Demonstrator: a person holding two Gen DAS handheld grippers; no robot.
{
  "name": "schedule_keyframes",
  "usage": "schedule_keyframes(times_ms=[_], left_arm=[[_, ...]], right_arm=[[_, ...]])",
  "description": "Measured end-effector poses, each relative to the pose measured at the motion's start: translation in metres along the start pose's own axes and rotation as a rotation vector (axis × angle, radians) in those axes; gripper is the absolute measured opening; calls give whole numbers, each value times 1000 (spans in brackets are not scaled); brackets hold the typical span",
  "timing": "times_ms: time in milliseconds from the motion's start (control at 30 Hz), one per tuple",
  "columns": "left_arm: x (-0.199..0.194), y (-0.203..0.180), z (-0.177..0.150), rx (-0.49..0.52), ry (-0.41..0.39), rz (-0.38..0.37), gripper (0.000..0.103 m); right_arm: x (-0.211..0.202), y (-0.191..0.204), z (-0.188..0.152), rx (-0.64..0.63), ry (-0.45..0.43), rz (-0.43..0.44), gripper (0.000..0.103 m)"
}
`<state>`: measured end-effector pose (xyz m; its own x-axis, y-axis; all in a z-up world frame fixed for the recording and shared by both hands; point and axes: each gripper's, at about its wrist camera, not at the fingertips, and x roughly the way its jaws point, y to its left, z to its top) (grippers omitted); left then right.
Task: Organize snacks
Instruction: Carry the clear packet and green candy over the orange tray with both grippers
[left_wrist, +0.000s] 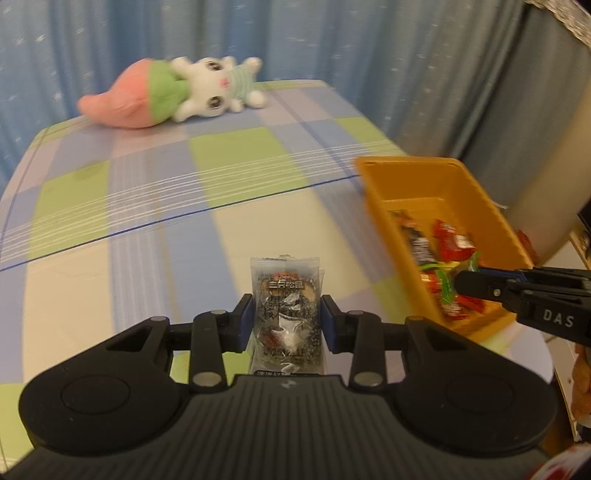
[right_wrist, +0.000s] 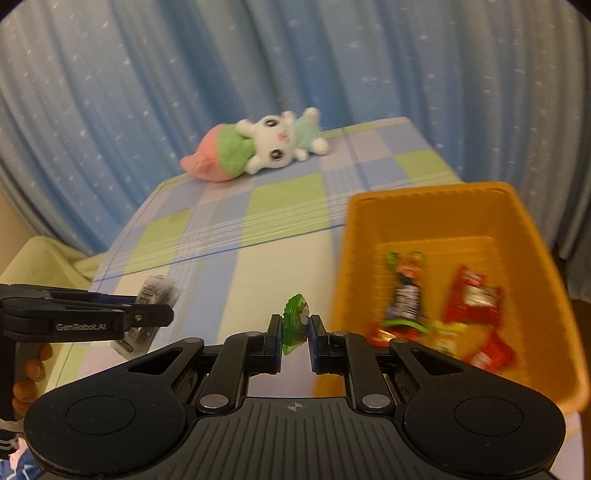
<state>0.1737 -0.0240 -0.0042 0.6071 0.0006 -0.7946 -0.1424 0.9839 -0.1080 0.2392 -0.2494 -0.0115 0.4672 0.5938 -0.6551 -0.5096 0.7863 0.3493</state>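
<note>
My left gripper (left_wrist: 288, 317) is shut on a clear snack packet with black print (left_wrist: 286, 310), held above the checked tablecloth; the packet also shows in the right wrist view (right_wrist: 155, 295). My right gripper (right_wrist: 295, 325) is shut on a small green-wrapped candy (right_wrist: 295, 323), just left of the orange bin (right_wrist: 369, 214). In the left wrist view the right gripper (left_wrist: 461, 284) reaches over the bin (left_wrist: 373, 184) from the right. The bin holds several red, green and dark snack packets (right_wrist: 469, 295).
A pink, green and white plush toy (left_wrist: 173, 92) lies at the far end of the table, also visible in the right wrist view (right_wrist: 255, 147). Blue curtains (right_wrist: 184, 74) hang behind. The table edge (left_wrist: 517, 350) runs close beside the bin.
</note>
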Motion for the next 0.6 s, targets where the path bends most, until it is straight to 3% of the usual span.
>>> schedule_keyframes(times_ms=[333,600], left_arm=[[19,-75,17,96,-4,-97,34],[48,-120,41,126,9,-139,34]], right_arm=[[-42,-70,-4,101,-47,-112,14],[-49,-114,8,139,-68,-134,14]])
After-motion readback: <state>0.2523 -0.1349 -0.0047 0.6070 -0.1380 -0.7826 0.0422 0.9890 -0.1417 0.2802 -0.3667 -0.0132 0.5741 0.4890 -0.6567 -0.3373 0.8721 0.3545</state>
